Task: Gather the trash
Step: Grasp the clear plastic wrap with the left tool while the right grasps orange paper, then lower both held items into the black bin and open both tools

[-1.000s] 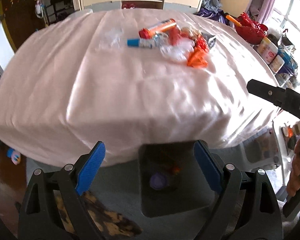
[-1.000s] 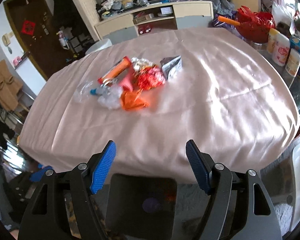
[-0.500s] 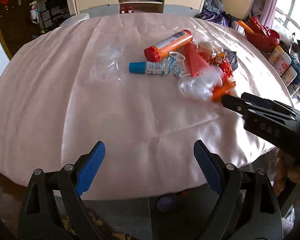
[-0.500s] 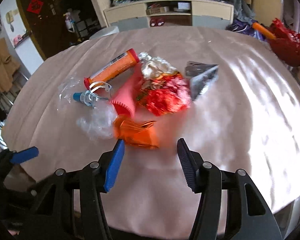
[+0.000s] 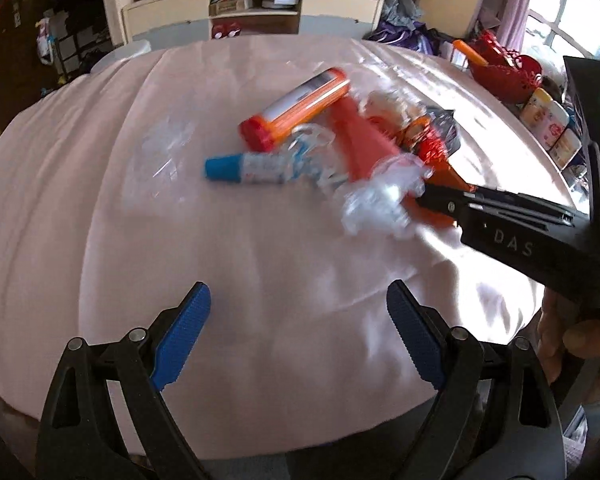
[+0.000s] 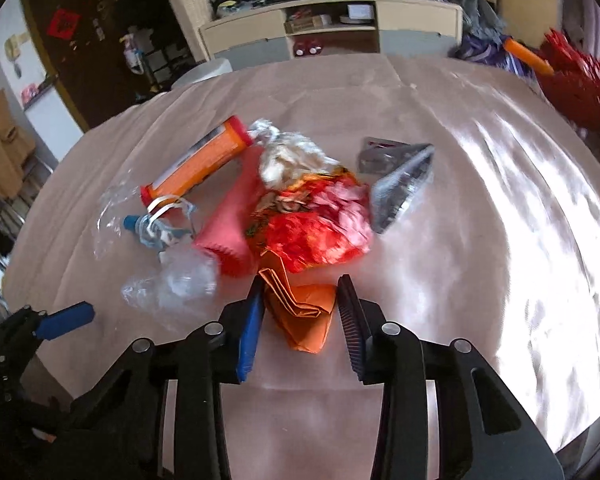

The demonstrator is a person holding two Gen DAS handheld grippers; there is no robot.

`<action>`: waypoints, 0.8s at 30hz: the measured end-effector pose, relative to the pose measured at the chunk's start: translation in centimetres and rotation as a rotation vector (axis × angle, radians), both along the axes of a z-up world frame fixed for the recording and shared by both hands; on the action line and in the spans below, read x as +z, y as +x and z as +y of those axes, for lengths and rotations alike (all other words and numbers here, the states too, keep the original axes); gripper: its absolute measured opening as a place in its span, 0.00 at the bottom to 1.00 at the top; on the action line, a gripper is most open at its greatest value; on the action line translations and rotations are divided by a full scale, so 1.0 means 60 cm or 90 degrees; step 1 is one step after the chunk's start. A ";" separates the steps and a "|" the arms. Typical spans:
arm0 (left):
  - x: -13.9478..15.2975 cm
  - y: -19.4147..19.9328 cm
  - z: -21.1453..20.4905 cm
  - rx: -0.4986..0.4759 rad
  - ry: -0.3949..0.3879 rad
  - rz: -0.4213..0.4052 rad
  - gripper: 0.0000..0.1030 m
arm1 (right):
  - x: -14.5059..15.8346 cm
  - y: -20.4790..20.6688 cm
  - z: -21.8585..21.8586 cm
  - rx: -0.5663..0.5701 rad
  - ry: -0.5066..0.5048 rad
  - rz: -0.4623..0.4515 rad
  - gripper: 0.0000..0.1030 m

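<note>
A pile of trash lies on the pink tablecloth. It holds an orange tube, a red crinkled wrapper, a folded orange paper, a silver foil pack, clear crumpled plastic and a blue-capped tube. My right gripper is open, its fingers on either side of the orange paper. It shows from the side in the left wrist view. My left gripper is open and empty over bare cloth, short of the pile.
A red basket and jars stand beyond the table's right edge. A shelf unit stands behind the table. A clear plastic bag lies left of the pile.
Both grippers have moved forward over the table toward the pile. My right gripper has narrowed and now straddles the orange paper.
</note>
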State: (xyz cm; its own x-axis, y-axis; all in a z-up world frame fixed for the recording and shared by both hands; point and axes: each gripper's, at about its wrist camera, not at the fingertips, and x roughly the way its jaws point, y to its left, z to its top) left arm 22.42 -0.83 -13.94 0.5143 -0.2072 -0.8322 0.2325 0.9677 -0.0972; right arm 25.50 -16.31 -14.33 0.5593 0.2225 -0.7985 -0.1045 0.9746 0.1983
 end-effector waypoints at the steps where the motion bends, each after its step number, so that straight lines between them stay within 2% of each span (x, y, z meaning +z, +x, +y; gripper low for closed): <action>1: 0.001 0.003 -0.006 -0.004 -0.001 -0.003 0.82 | 0.002 0.000 -0.006 -0.004 0.005 0.003 0.37; 3: 0.004 0.010 -0.019 -0.015 -0.008 -0.009 0.79 | 0.005 0.004 -0.021 -0.011 0.007 0.003 0.37; 8: 0.008 0.030 -0.044 -0.022 -0.023 -0.018 0.56 | 0.002 0.001 -0.038 -0.013 0.002 0.009 0.37; 10: 0.010 0.035 -0.051 -0.021 -0.026 -0.023 0.52 | 0.001 0.002 -0.043 -0.014 0.002 0.010 0.37; 14: 0.019 0.039 -0.055 -0.022 -0.037 -0.035 0.31 | 0.002 0.000 -0.049 -0.015 0.001 0.011 0.37; 17: 0.023 0.035 -0.054 -0.025 -0.037 -0.039 0.19 | 0.005 -0.001 -0.047 -0.016 -0.001 0.011 0.37; 22: 0.033 0.014 -0.048 -0.025 -0.020 -0.040 0.08 | 0.022 -0.017 -0.040 -0.015 -0.003 0.008 0.37; 24: 0.044 -0.002 -0.043 -0.025 -0.016 -0.044 0.08 | 0.035 -0.027 -0.038 -0.017 -0.008 0.004 0.37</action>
State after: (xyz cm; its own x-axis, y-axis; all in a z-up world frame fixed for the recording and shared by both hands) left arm 22.27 -3.41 -11.29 0.5610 -0.2482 -0.7897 0.2771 0.9553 -0.1033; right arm 23.90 -18.57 -12.24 0.5602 0.1979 -0.8044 -0.0774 0.9793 0.1870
